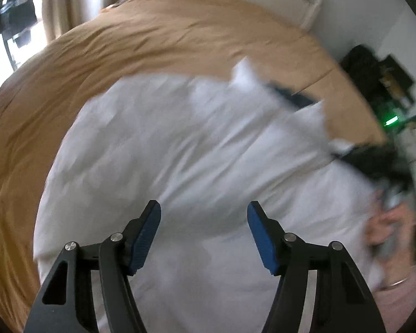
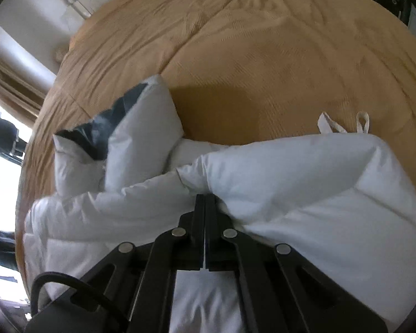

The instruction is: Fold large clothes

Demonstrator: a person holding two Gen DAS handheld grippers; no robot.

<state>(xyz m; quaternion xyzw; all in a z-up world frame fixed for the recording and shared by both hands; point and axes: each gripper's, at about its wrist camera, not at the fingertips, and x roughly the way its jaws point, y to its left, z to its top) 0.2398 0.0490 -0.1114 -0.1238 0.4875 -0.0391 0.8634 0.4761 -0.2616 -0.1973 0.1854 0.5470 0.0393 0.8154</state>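
Note:
A large white padded garment [image 1: 180, 149] with a dark lining at its collar [image 1: 291, 94] lies spread on a tan bed cover [image 1: 102, 55]. My left gripper [image 1: 203, 236] is open and empty, hovering above the garment's near part. In the right wrist view my right gripper [image 2: 205, 199] is shut on a bunched fold of the white garment [image 2: 305, 183]. The dark-lined collar [image 2: 111, 122] stands up at the left, and two white loops [image 2: 344, 123] lie at the garment's far edge. My right gripper also shows blurred in the left wrist view [image 1: 374, 158], at the garment's right edge.
The tan bed cover [image 2: 263, 55] stretches far behind the garment. A white wall with a fixture [image 1: 313, 8] stands beyond the bed. Dark equipment with a green light [image 1: 388, 105] sits at the right. Curtains and a bright window [image 1: 52, 8] are at the left.

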